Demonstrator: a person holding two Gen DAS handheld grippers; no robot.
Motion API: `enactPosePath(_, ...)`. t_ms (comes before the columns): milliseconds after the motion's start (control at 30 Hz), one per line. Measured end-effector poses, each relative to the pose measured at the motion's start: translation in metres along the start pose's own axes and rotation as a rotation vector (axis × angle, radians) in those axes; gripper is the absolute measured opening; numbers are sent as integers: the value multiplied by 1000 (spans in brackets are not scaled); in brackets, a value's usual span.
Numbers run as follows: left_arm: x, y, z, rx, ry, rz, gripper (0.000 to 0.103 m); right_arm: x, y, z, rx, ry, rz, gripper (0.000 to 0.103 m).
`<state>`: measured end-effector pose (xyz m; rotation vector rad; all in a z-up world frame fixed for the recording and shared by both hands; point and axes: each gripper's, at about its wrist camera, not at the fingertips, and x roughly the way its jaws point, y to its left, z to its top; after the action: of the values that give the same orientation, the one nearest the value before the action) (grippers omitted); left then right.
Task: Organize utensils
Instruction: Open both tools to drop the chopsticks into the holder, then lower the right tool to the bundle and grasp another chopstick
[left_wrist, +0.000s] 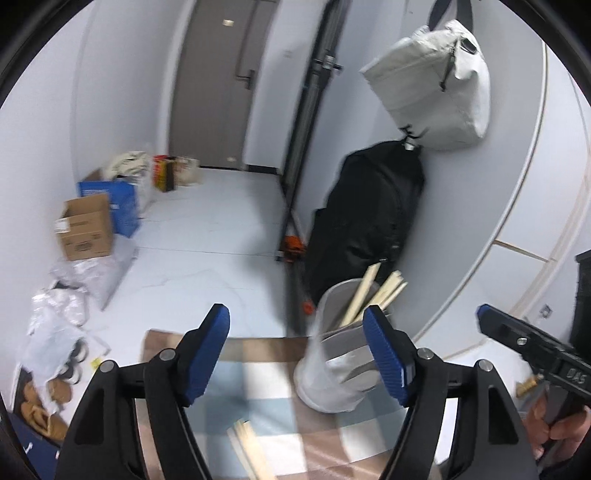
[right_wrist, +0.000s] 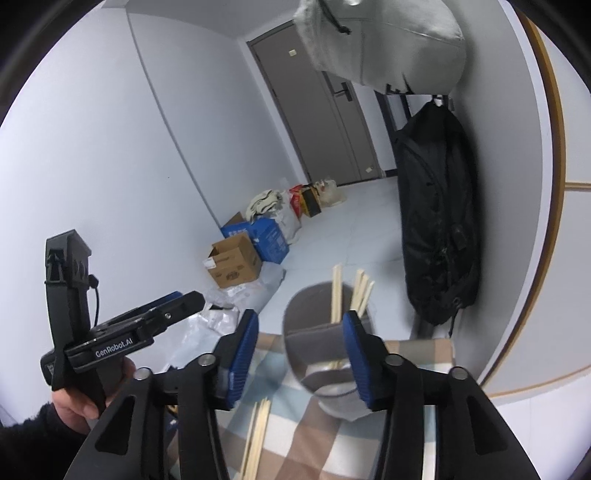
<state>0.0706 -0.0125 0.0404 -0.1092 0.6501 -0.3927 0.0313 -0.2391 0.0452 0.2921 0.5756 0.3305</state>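
- Two handheld grippers face a grey utensil holder (left_wrist: 338, 354) that stands on a checked cloth (left_wrist: 258, 373) in blue, brown and white.
- Left gripper (left_wrist: 297, 354): its blue-padded fingers (left_wrist: 208, 354) are spread wide and grip nothing. In the left wrist view the holder sits toward the right finger, partly behind it; whether pad and holder touch cannot be told.
- Right gripper (right_wrist: 301, 360): its blue pads (right_wrist: 242, 358) also stand wide apart with nothing between them. In the right wrist view the holder (right_wrist: 325, 343) lies between the fingers, close to the right one, which overlaps its rim.
- Several pale wooden chopsticks (left_wrist: 369, 295) stand in the holder, leaning and sticking out above the rim; the right wrist view shows them too (right_wrist: 356, 295).
- More chopsticks lie loose on the cloth (right_wrist: 258, 435), nearer the cameras than the holder; the left wrist view shows them blurred (left_wrist: 247, 446).
- Each camera catches the other tool at its edge: the right gripper comes in from the right of the left view (left_wrist: 517, 336), and the left one, held in a hand (right_wrist: 79, 402), from the left of the right view.
- Behind the holder a black bag (left_wrist: 369, 221) hangs against the white wall, with a light grey bag (left_wrist: 432, 85) above it.
- Cardboard boxes (right_wrist: 234, 264) and plastic wrapping (left_wrist: 59, 321) lie along the far wall on the floor, near a grey door (left_wrist: 218, 81).
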Motion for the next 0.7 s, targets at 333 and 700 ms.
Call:
enactPosePath(333,-7,40,-52,-112,27,138,71,24,30,-44,-60,64,21,65)
enactPosePath(700,-3,67,-91,-173,52,220,72,70,48,-83,-148,201,33,65)
